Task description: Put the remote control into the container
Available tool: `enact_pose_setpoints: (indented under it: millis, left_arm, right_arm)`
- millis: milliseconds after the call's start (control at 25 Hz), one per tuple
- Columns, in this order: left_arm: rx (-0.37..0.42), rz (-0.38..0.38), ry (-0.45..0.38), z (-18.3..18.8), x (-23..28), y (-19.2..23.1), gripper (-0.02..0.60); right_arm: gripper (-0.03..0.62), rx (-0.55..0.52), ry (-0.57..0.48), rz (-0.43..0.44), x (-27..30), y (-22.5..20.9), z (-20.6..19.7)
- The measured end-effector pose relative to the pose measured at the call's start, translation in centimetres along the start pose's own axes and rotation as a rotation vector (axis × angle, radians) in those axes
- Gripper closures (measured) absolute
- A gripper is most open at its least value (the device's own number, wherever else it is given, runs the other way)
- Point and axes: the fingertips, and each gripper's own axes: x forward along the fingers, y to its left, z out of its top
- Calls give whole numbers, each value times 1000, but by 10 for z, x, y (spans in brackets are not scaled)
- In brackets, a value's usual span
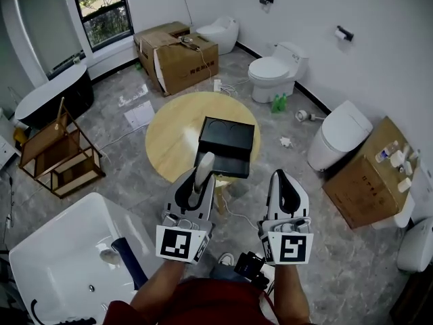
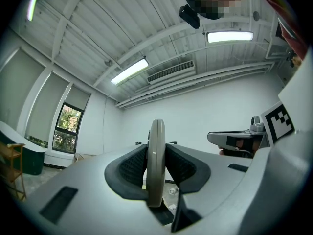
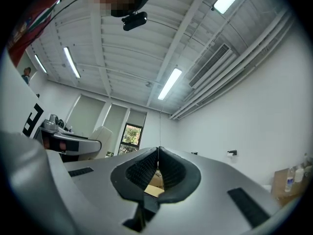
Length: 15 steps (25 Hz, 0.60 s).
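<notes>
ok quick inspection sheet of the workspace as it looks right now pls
surface: round wooden table, holds only the container
job's things: black container on the table, top open; remote control not in it yet
clutter: papers and a green bottle on the floor
grippers: left gripper shut on the remote control, held edge-on between the pads; right gripper shut, empty
cables: white cable on the floor by the cardboard box
surroundings: toilets, dark bathtub, wooden rack, window
</notes>
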Motion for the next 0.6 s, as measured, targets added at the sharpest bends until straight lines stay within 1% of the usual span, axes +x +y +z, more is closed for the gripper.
enact_pose_setpoints:
  millis: [120, 320, 480, 600]
  left_arm:
    - [11, 7, 0, -1, 17, -6, 464]
    - [23, 19, 9, -3, 39, -8, 465]
    - [26, 27, 9, -6, 55, 2, 464]
    - [14, 34, 18, -12, 69, 15, 464]
  right_arm:
    - [572, 13, -4, 2, 8, -17, -6]
    - [572, 29, -5, 13, 25, -34, -12]
    - [572, 33, 3, 21, 44, -35, -19]
    - [572, 27, -16, 32, 62, -33, -23]
